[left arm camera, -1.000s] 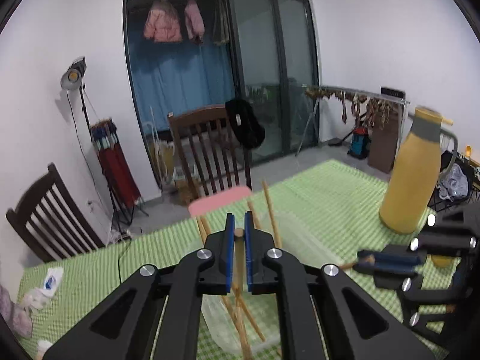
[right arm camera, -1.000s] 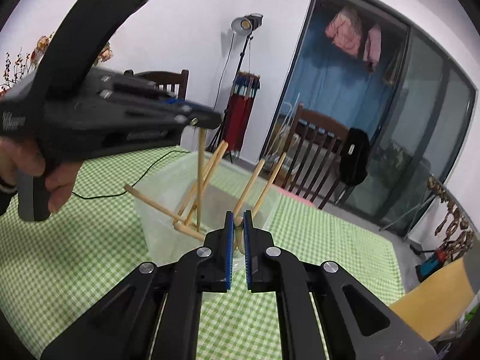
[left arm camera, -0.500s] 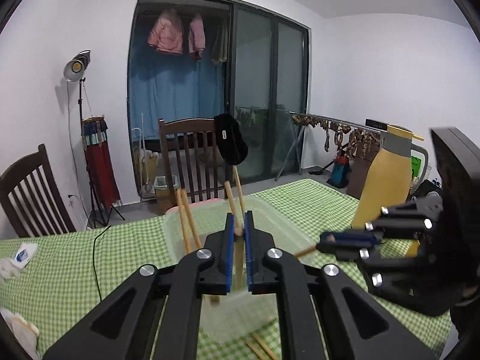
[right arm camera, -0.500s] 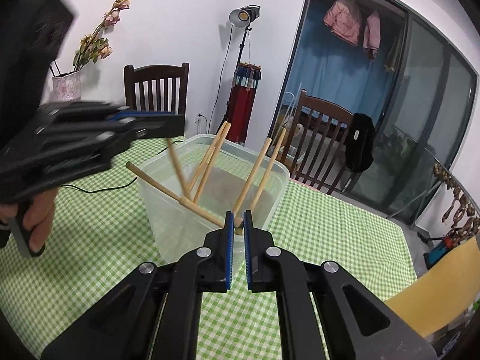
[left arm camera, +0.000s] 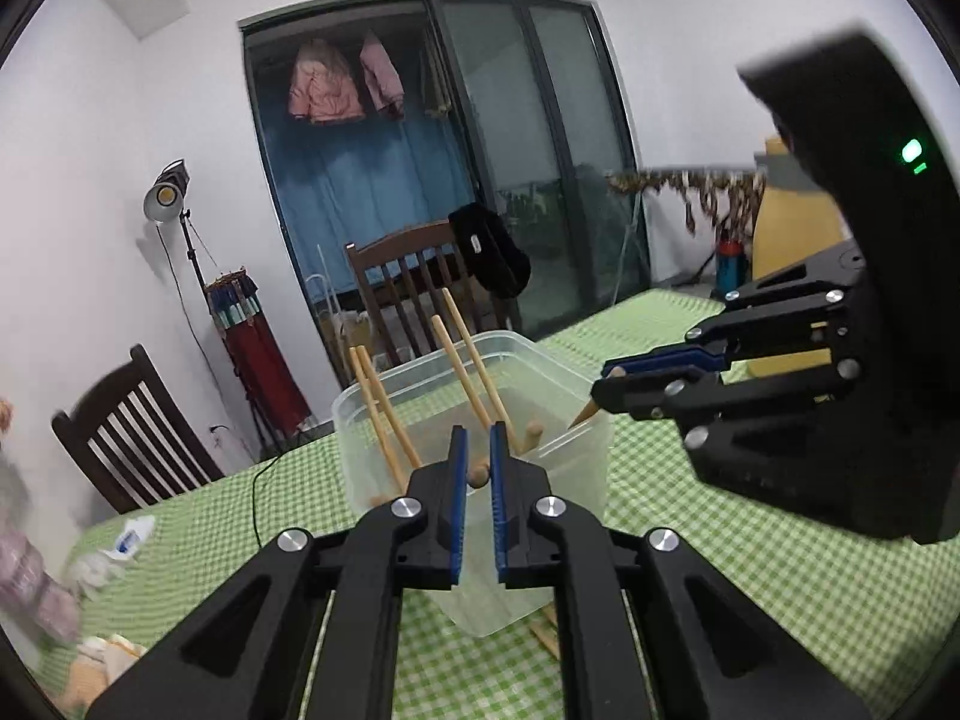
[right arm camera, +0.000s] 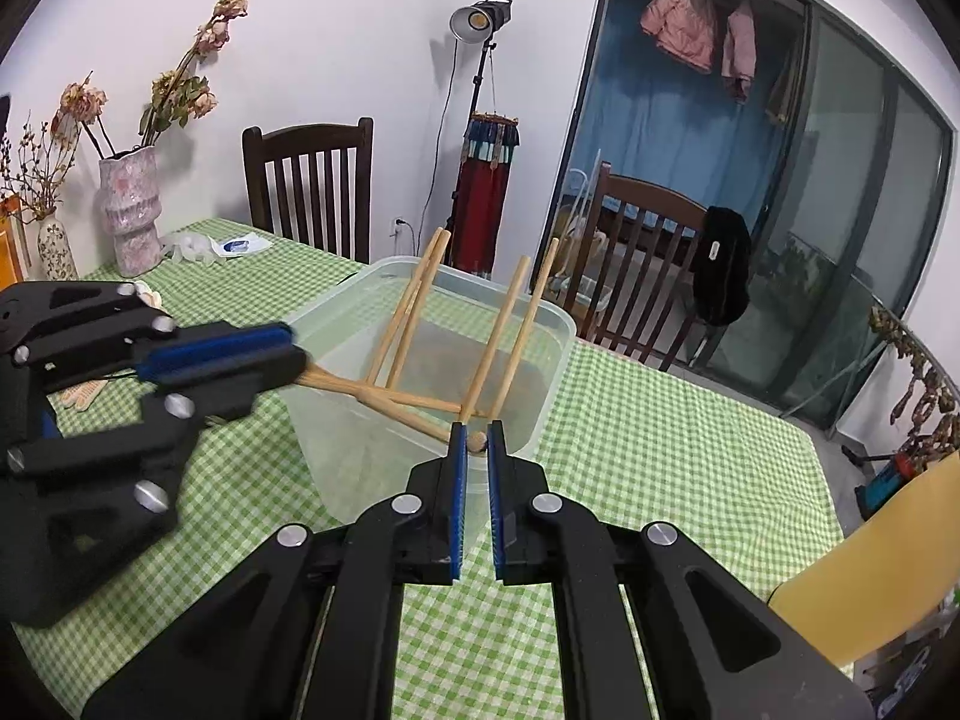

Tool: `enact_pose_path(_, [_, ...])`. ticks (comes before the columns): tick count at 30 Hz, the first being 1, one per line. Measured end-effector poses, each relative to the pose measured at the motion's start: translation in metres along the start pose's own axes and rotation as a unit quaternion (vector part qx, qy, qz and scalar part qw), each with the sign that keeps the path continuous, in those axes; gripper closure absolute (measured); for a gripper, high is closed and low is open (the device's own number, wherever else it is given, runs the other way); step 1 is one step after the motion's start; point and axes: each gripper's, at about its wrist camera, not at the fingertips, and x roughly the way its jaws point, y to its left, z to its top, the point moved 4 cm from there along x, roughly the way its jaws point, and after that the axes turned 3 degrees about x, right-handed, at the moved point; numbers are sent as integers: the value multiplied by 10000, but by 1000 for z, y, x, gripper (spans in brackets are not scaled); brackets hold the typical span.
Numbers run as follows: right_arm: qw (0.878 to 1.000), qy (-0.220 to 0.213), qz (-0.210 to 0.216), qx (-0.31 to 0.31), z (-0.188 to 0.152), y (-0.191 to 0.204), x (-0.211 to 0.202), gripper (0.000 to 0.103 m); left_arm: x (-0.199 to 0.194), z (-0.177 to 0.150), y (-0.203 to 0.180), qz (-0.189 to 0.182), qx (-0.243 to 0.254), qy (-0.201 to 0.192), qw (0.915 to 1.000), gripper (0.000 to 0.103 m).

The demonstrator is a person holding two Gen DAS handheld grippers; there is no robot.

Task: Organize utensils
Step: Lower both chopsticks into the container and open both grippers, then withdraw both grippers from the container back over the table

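A clear plastic tub (left arm camera: 591, 438) (right arm camera: 552, 336) stands on the green checked tablecloth with several wooden chopsticks (right arm camera: 504, 324) leaning in it. My left gripper (left arm camera: 477, 468) is shut on a chopstick whose butt end shows between its blue pads; in the right wrist view it (right arm camera: 282, 354) holds that stick (right arm camera: 384, 399) slanting down into the tub. My right gripper (right arm camera: 475, 441) is shut on another chopstick, butt end between its pads; in the left wrist view it (left arm camera: 606, 381) shows a pointed tip (left arm camera: 581, 414) over the tub's right rim.
More chopsticks (left arm camera: 546, 630) lie on the cloth in front of the tub. A yellow thermos (left arm camera: 792, 228) stands to the right. Vases with dried flowers (right arm camera: 129, 204) and a white packet (right arm camera: 237, 245) sit at the far left. Wooden chairs (right arm camera: 312, 180) surround the table.
Both grippers have lowered their chopsticks toward the tub. The left gripper's stick now slants into the tub; the right gripper has come closer to the rim.
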Motion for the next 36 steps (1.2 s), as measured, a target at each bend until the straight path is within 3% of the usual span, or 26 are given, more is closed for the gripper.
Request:
enact_pose_path(5, [9995,-50,44,310,1,-10,-9,96,13,21,1,-626,-527,407,9958,98])
enact_pose_path(7, [9989,-120,2,443,0,-17,-17,96,2,23,9,-912,-818,262,9921,88])
enact_pose_path(11, [9983,-292,-86,498,-2,-26,-43,96,-40,16,38,-972,-1217,2,9878,85])
enact_pose_path(16, [9965,-633,-169,528,-3,-28,-85,96,-100,1,71,-461,-1383,-349,9887,85])
enact_pose_path(19, [9952,-789,-172,553,-8,-24,-107,96,-129,-6,75,-335,-1457,-414,9879,84])
enact_pose_path(22, [9943,-911,-156,537,-15,-15,-130,96,-152,-15,72,-260,-1405,-356,9891,76])
enact_pose_path(23, [9941,-942,-157,519,-18,-12,-137,94,-158,-17,70,-228,-1401,-358,9892,75])
enact_pose_path(25, [9939,-987,-159,470,-25,-3,-149,79,-174,-26,63,-204,-1381,-372,9895,70])
enact_pose_path(26, [9936,-1019,-174,454,-28,1,-154,64,-180,-30,60,-185,-1371,-363,9897,69])
enact_pose_path(27, [9933,-1062,-197,407,-35,8,-162,58,-187,-37,57,-150,-1365,-353,9899,65])
enact_pose_path(30, [9928,-1157,-199,224,-59,28,-182,58,-210,-61,42,152,-1437,-351,9889,61])
enact_pose_path(33, [9919,-1236,-242,190,-83,42,-196,58,-234,-85,31,571,-1608,-572,9837,47])
enact_pose_path(36, [9901,-1342,-266,324,-105,52,-207,56,-254,-108,14,663,-1670,-676,9814,38])
